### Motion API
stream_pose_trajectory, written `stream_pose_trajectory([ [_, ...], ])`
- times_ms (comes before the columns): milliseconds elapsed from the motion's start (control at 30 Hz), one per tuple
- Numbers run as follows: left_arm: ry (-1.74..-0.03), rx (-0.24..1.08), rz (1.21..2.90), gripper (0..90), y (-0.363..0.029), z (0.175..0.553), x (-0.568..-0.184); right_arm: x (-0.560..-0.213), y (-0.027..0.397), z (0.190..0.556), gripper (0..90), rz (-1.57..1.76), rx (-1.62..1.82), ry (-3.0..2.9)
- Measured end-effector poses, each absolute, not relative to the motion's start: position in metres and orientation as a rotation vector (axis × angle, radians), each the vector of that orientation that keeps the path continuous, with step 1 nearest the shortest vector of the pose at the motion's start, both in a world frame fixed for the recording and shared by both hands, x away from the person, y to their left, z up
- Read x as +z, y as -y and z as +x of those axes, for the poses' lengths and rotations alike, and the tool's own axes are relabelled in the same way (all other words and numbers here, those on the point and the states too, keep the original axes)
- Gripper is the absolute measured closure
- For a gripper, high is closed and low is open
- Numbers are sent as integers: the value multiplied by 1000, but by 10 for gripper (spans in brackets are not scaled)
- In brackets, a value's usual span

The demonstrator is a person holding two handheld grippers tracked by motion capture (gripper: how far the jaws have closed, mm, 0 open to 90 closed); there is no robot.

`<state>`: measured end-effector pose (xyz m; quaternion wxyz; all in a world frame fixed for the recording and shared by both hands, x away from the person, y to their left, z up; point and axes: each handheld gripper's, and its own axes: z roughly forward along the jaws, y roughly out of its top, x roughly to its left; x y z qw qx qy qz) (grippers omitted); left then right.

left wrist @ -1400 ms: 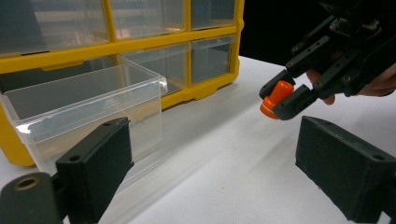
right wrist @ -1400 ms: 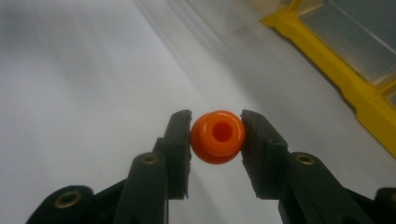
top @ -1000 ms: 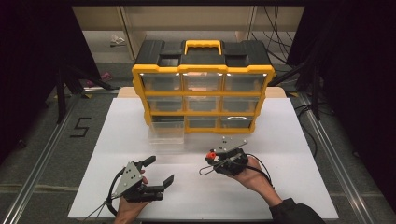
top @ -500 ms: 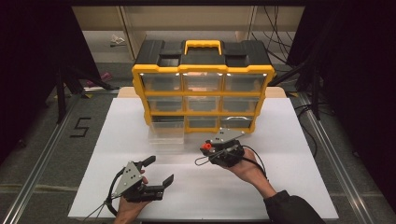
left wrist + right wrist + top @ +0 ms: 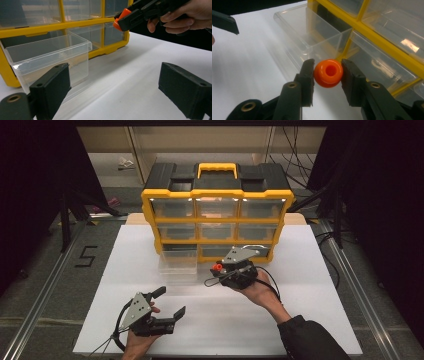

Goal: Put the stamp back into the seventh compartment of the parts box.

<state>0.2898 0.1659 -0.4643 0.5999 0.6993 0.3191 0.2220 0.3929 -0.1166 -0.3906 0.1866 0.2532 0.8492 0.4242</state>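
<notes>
1. since a second ago, the right gripper has travelled up the white table from mid-table to just in front of the yellow organiser, beside the pulled-out clear drawer.
2. the left gripper has not shifted: it rests low on the table's near left, jaws spread wide apart with nothing between them.
3. the right gripper is clamped on an orange bead, one black jaw pressed to each side, the bead's hole facing the camera in the right gripper view.
4. in the left gripper view, the bead shows as an orange tip held off the table, near the organiser's bottom row and to the side of the clear drawer.
5. the drawer's inside appears bare, though glare and clear walls make this hard to judge.
6. the other drawers' contents are blurred; a few dark shapes behind the fronts cannot be identified.
7. the person's right hand covers much of the right gripper's body in the high view.
</notes>
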Motion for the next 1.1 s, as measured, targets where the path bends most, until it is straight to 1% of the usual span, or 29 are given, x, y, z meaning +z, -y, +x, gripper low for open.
stream_pose_trajectory([
  [667,-743,519,1616,100,-166,290,-464,-383,84,416,645,720,1243,-2386],
  [1100,-742,517,1618,100,-167,290,-464,-388,71,428,645,759,1249,-2397],
])
